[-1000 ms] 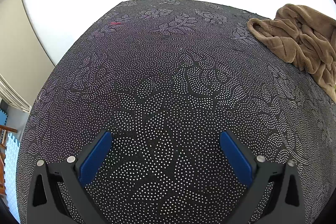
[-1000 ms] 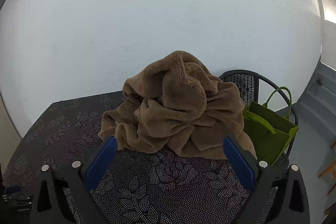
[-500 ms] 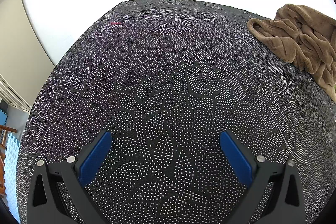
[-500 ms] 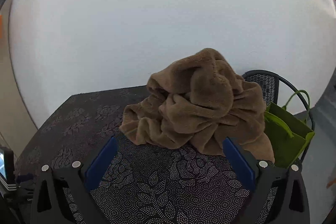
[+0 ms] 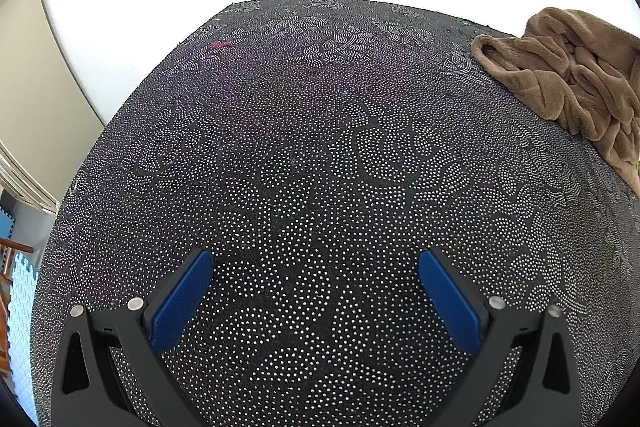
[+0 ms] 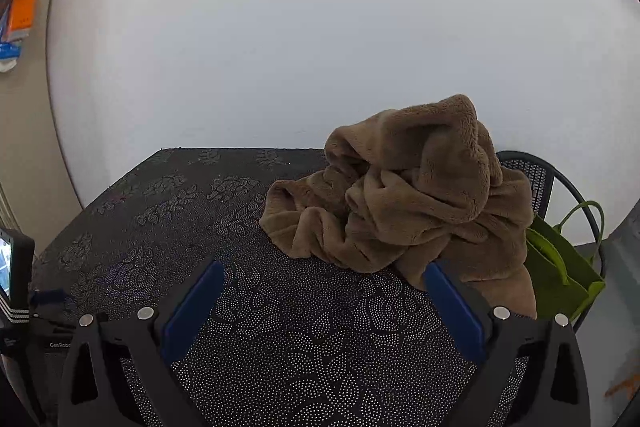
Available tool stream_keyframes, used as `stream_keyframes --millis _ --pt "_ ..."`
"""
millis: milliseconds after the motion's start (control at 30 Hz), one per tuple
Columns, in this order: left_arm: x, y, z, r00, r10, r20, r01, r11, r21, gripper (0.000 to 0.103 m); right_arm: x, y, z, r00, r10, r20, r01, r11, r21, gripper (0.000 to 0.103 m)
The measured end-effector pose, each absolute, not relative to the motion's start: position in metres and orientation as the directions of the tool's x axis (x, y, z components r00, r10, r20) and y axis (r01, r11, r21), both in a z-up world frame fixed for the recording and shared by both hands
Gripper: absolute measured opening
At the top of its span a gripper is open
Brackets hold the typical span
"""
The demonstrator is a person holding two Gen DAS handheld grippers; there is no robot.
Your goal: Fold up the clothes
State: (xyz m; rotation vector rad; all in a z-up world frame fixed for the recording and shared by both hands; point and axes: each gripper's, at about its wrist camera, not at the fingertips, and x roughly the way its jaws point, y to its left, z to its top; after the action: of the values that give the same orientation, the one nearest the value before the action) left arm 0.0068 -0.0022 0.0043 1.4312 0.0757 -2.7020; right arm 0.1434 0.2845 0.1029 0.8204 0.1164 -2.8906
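A crumpled brown fleece garment (image 6: pixel 416 195) lies in a heap at the far right of a black table with a dotted flower pattern (image 6: pixel 280 339). In the left wrist view the same garment (image 5: pixel 568 75) sits at the table's right edge. My right gripper (image 6: pixel 324 271) is open, with its blue pads just short of the heap and nothing between them. Over the bare middle of the table (image 5: pixel 312 155) my left gripper (image 5: pixel 316 263) stands open and holds nothing, well to the left of the garment.
A black mesh chair (image 6: pixel 536 175) stands behind the table's right side with a green bag (image 6: pixel 564 267) on it. A white wall runs behind the table. A dark device with a small screen (image 6: pixel 14 267) is at the left edge of the right wrist view.
The right gripper has swung to the left, so the garment now sits right of centre in its view and more of the table shows. The left gripper has not moved.
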Motion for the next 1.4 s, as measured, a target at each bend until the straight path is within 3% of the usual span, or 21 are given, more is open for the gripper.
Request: stream_keyframes --millis 1067,1400 --pt "0.007 -0.002 0.004 -0.559 -0.053 -0.827 0.100 -0.995 -0.005 0.103 0.150 0.258 0.104 -0.857 -0.074 -0.510 0.160 -0.979 -0.128 0.102" --pt "0.007 -0.002 0.004 -0.559 -0.053 -0.827 0.102 -0.995 -0.005 0.103 0.135 0.292 0.102 -0.852 0.013 -0.523 0.044 -0.994 -0.097 0.102"
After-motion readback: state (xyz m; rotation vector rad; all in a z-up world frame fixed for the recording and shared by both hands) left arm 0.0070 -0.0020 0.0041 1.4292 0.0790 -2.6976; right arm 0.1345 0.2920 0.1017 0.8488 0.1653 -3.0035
